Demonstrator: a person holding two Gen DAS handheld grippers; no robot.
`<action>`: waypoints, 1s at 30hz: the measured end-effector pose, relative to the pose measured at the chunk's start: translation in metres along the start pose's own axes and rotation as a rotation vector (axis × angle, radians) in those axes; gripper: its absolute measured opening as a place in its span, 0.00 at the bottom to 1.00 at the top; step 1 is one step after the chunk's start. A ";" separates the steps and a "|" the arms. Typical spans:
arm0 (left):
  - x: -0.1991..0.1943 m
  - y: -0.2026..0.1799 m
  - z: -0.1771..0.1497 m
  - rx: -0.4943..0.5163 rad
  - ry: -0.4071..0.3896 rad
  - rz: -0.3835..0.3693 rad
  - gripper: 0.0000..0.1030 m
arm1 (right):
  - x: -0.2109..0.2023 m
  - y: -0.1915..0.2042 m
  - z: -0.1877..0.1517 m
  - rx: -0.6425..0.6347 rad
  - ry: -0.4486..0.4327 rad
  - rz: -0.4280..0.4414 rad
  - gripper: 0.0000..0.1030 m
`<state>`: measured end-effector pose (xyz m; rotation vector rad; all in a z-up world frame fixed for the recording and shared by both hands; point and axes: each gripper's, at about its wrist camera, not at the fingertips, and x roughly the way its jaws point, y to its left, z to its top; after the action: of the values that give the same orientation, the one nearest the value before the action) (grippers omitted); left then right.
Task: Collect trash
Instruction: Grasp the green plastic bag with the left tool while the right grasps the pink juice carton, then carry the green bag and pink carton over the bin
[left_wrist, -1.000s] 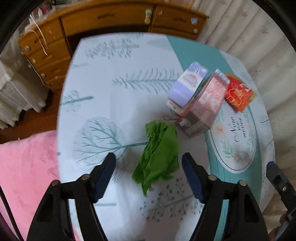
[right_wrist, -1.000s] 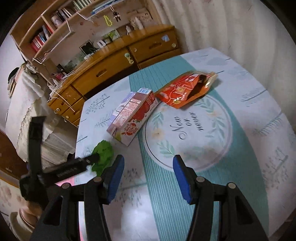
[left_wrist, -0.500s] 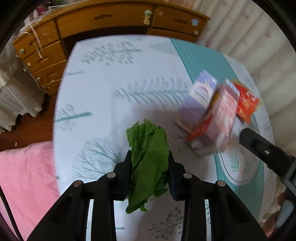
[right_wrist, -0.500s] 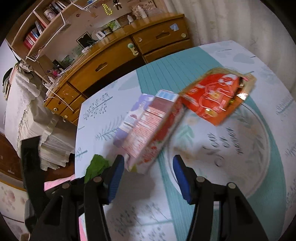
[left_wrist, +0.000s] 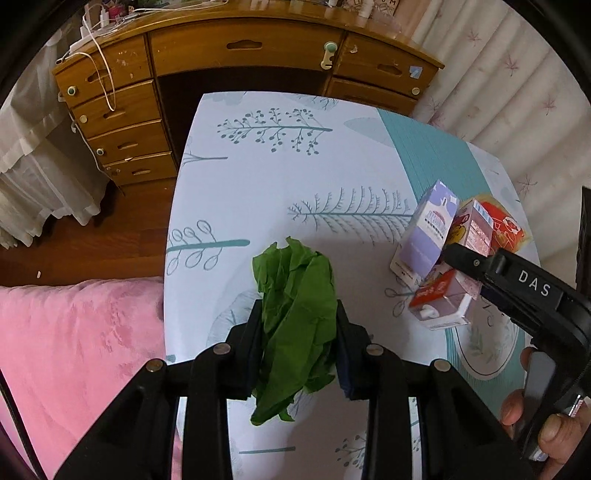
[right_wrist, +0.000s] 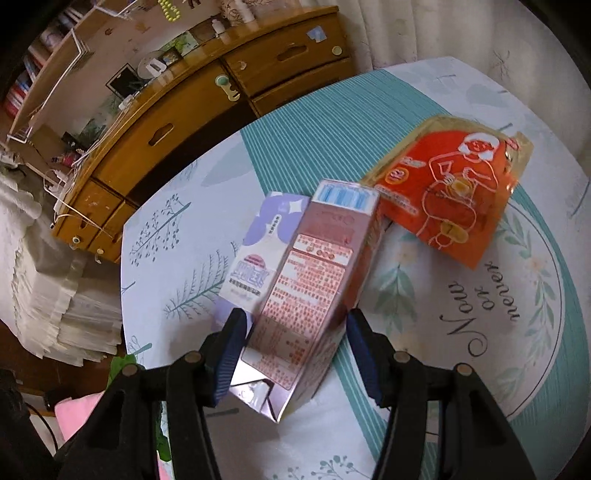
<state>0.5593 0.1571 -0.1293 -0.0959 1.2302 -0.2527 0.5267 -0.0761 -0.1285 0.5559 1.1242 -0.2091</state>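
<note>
**Two pieces in hand, one wrapper left on the table**

The green wad (left_wrist: 295, 325) is clamped between the closed fingers of the left gripper (left_wrist: 299, 347), over the near part of the table (left_wrist: 258, 177). The carton (right_wrist: 314, 295) is bracketed by the right gripper (right_wrist: 295, 347); both pads appear to touch its sides, though whether it is firmly pinched cannot be told from the blur. The carton lies tilted at the table's middle. The red wrapper (right_wrist: 454, 195) is untouched, just beyond the carton's far end. No bin is seen in either view, so nothing is judged deposited yet.

The table's left edge is close to the wad, with a pink blanket (left_wrist: 74, 350) below it. A desk (left_wrist: 243, 48) stands past the far edge and a curtain (left_wrist: 498, 81) to the right. Open tabletop is left ahead of the wad; the two grippers sit near each other.
</note>
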 end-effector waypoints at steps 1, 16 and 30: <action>0.000 0.000 -0.001 0.000 0.003 -0.001 0.30 | 0.001 -0.003 -0.001 0.004 0.009 -0.017 0.55; -0.017 -0.026 -0.030 0.064 0.010 -0.038 0.30 | -0.022 -0.050 -0.040 0.037 0.041 0.073 0.38; -0.099 -0.092 -0.112 0.119 -0.067 -0.045 0.30 | -0.125 -0.090 -0.105 -0.059 -0.010 0.185 0.38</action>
<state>0.4103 0.0997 -0.0565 -0.0290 1.1449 -0.3588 0.3508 -0.1115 -0.0780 0.6016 1.0589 -0.0187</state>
